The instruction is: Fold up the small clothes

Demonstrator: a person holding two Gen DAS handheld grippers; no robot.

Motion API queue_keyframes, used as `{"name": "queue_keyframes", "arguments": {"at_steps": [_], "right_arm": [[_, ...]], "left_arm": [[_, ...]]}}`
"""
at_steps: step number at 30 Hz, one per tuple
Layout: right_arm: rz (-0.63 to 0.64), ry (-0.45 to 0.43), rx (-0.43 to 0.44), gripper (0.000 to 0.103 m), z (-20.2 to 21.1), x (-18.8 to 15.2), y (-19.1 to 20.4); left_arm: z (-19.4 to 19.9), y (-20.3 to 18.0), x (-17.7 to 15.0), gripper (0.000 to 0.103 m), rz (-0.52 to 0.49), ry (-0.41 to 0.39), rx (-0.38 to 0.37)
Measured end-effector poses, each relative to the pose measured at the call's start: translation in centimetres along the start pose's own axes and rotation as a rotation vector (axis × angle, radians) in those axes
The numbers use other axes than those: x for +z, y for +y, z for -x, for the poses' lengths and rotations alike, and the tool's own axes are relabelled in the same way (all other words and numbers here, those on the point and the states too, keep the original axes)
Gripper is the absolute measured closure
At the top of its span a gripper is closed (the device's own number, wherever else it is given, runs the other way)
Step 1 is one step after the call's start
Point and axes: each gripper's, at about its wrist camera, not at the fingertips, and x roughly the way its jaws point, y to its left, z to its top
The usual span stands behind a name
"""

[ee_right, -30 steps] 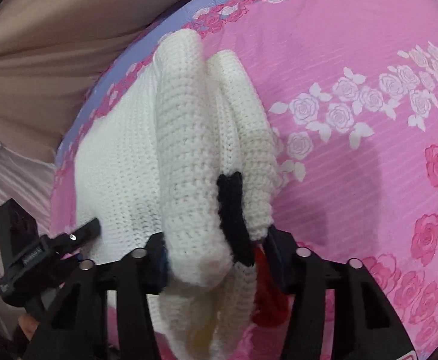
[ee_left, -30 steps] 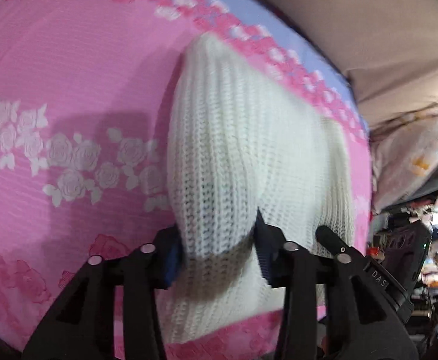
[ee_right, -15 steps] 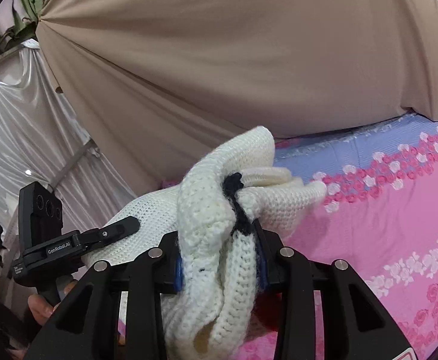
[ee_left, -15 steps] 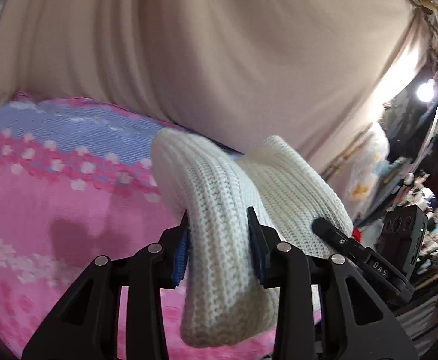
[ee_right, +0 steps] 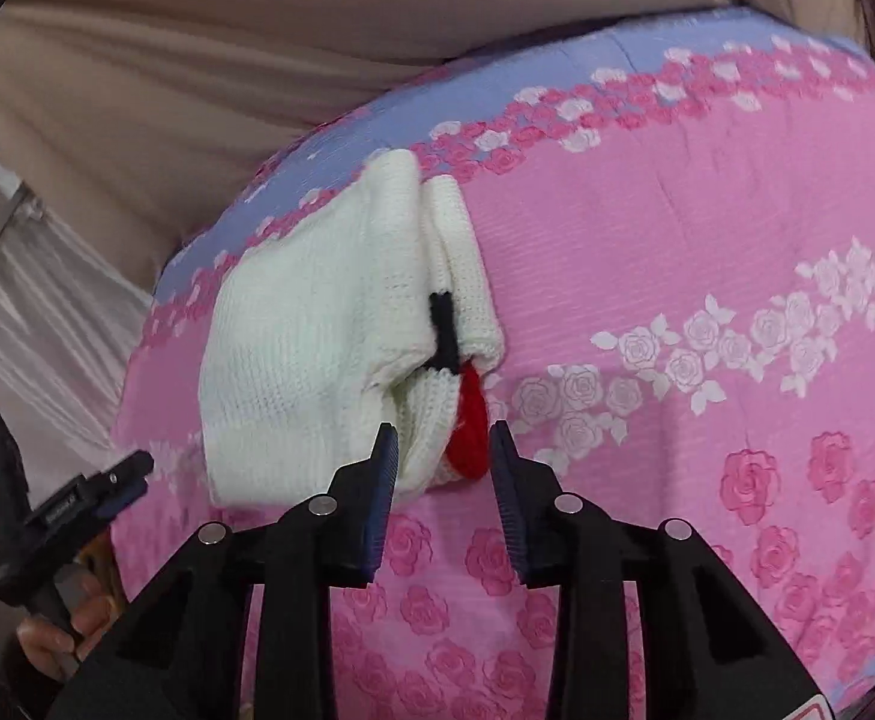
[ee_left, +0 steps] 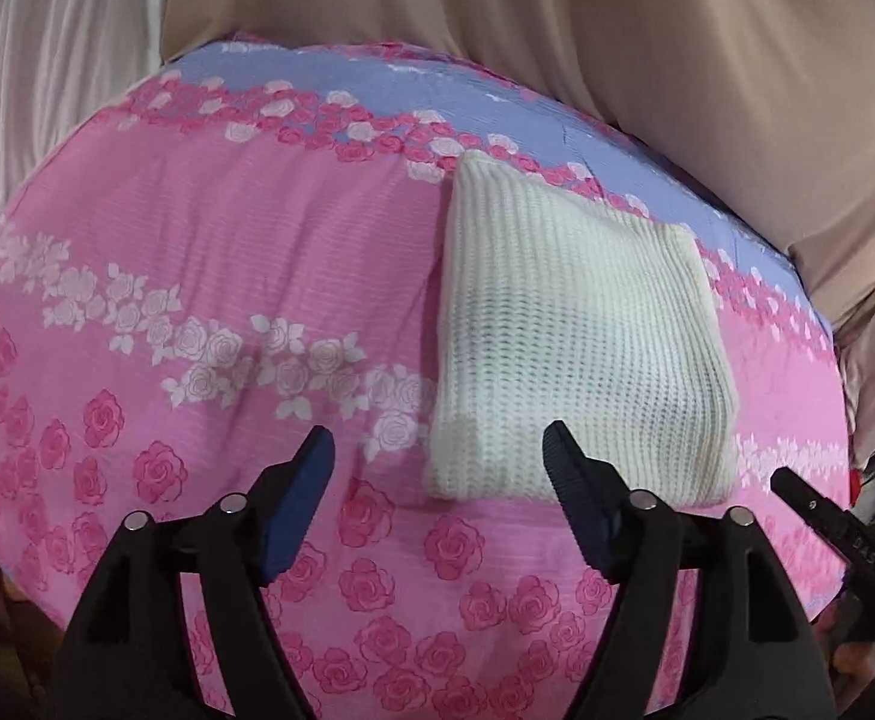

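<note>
Between the blue-padded jaws of the left gripper (ee_left: 437, 456) nothing is held: they are seen opening wide, and only the near left corner of the folded cream knitted garment (ee_left: 575, 348) lies beyond the gap, untouched by the pads. The jaws of the right gripper (ee_right: 442, 441) stand moderately apart and are closing a little, yet nothing is pinched; the garment's near edge, with its black trim (ee_right: 442, 330) and red patch (ee_right: 470, 426), is seen just past the fingertips, clear of them.

The garment is laid as a compact rectangle on the pink rose-printed bedspread (ee_left: 227, 252), toward the far side, close to the lilac border band (ee_left: 437, 96) and the beige curtain (ee_left: 557, 18) behind.

The step in hand is judged to be the release after a fold, with both grippers freed. On the right side, layers are left gaping where the trim shows. The next move is judged to call for that loose edge to be tucked or pressed flat, or for another garment to be fetched; none is in view.
</note>
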Motion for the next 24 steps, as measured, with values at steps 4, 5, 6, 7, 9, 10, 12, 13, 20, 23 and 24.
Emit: {"name": "queue_keyframes", "arguments": {"at_steps": [4,5,6,7,9,10,12,13,20,23,24], "right_arm": [[0.127,-0.005,0.011,0.071,-0.1,0.5,3.5],[0.174,-0.006,0.001,0.072,-0.6,0.8,4.4],[0.21,0.002,-0.001,0.074,-1.3,1.0,5.0],[0.235,0.02,-0.001,0.074,-2.2,1.3,5.4],[0.276,0.092,-0.05,0.073,-4.6,1.2,5.9],[0.282,0.099,-0.092,0.072,-5.3,1.0,5.7],[0.295,0.112,-0.116,0.072,-6.7,0.5,5.1],[0.286,0.133,-0.095,0.085,-7.5,0.4,4.6],[0.222,-0.038,0.042,0.095,-0.8,3.4,4.4],[0.215,0.146,-0.064,0.094,-6.9,2.2,1.4],[0.193,0.191,-0.058,0.095,-9.2,1.1,-0.2]], "left_arm": [[0.1,-2.4,0.7,0.024,-0.075,-0.049,0.052],[-0.5,-3.0,0.7,0.024,-0.094,-0.044,0.077],[-1.2,-3.3,0.9,0.023,-0.105,-0.035,0.094],[-1.4,-3.4,0.7,0.023,-0.11,-0.026,0.106],[-2.5,-3.5,0.4,0.023,-0.11,0.003,0.129],[-2.8,-3.3,0.1,0.023,-0.107,0.015,0.132],[-3.8,-2.9,-0.2,0.024,-0.105,0.047,0.151],[-4.0,-2.7,-0.3,0.024,-0.106,0.052,0.161],[-6.4,-2.2,-0.8,0.024,-0.131,0.091,0.236],[-7.4,-2.1,-1.2,0.023,-0.113,0.122,0.25],[-6.9,-2.3,-1.2,0.025,-0.118,0.115,0.25]]}}
